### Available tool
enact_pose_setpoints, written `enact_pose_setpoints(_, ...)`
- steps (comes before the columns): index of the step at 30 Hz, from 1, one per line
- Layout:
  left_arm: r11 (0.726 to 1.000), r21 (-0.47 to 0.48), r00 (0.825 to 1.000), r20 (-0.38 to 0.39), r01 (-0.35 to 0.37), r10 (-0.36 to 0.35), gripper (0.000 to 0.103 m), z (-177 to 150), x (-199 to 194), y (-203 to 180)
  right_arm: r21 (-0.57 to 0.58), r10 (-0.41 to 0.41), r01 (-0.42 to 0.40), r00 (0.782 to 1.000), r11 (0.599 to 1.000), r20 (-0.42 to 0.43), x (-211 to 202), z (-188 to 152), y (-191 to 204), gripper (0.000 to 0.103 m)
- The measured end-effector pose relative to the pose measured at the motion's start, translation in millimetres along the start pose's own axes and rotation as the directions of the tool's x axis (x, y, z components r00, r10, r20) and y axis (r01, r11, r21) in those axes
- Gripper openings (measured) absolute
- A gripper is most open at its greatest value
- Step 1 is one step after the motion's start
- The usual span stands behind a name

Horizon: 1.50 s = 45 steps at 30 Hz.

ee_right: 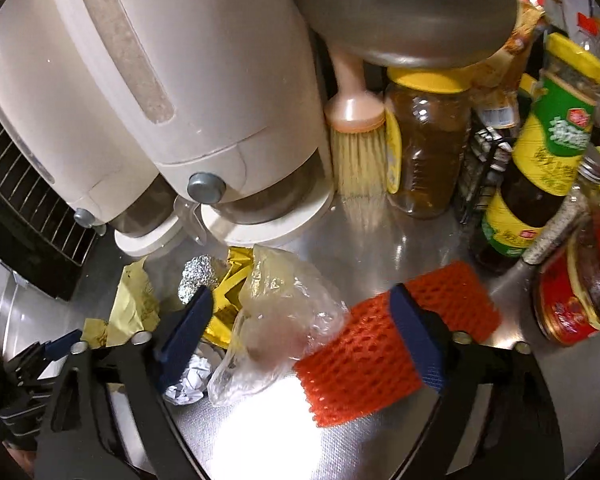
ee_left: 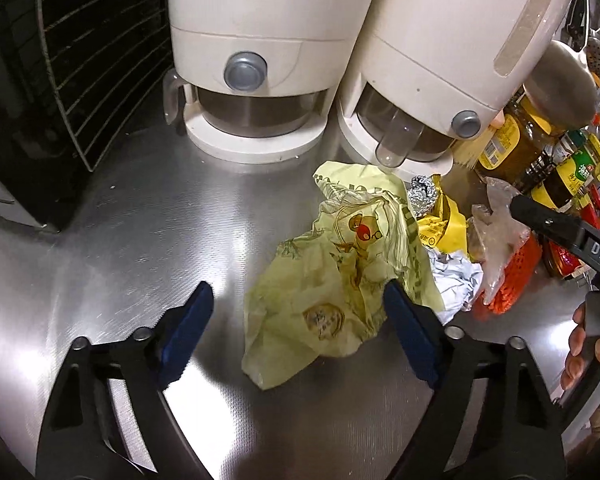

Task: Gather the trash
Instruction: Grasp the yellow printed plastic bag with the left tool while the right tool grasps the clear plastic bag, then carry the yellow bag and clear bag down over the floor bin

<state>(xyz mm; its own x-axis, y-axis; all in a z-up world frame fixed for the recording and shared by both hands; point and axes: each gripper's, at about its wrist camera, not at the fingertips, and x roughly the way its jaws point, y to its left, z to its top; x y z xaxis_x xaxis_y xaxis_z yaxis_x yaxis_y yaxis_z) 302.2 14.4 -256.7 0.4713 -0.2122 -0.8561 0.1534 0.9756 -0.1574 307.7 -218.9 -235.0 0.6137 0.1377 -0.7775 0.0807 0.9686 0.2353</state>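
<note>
Left wrist view, your left gripper spread wide over the pale green wrapper on the steel counter; right wrist view, your right gripper likewise released, straddling clear plastic bag and orange foam net

Both grippers spread wide, low over the counter.
The left gripper and right gripper each show parted blue pads; a hand, apparently the right, grips the right handle.
</note>
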Motion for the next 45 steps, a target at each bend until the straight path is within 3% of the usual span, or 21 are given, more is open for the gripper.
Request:
enact_pose_setpoints(5,1.000,-0.003,0.999,-0.032,0.023,-0.023,0.045,1.8,10.8,1.5,-0.031,0.017,-0.019,0.999,0.999,-0.044,13.1,-2.5,5.9,0.052)
enact_pose_setpoints(7,1.000,0.000,0.999,-0.036,0.026,-0.026,0.039,2.0,10.7,1.4,-0.036,0.024,-0.026,0.998,0.999,-0.054,13.7,-3.7,7.0,0.038)
enact_pose_setpoints(11,0.999,0.024,0.999,-0.039,0.026,-0.025,0.022,1.7,6.8,-1.6,-0.052,0.035,-0.037,0.998,0.998,-0.053,8.3,-5.1,9.8,0.024)
enact_pose_setpoints(12,0.999,0.029,0.999,-0.032,0.027,-0.026,0.013,1.5,4.2,-2.4,-0.055,0.038,-0.041,0.998,0.998,-0.049,5.5,-5.0,11.0,0.022)
enact_pose_setpoints(27,0.998,0.062,0.997,0.073,0.019,-0.024,0.012,-18.0,-67.4,-11.8,-0.085,0.083,-0.079,0.996,0.993,0.036,-67.8,-17.7,26.2,0.017)
enact_pose_setpoints(45,0.994,0.110,0.995,0.092,0.024,-0.034,0.012,-107.7,-134.7,-33.8,-0.104,0.123,-0.117,0.991,0.988,0.056,-146.9,-94.8,32.7,0.017)
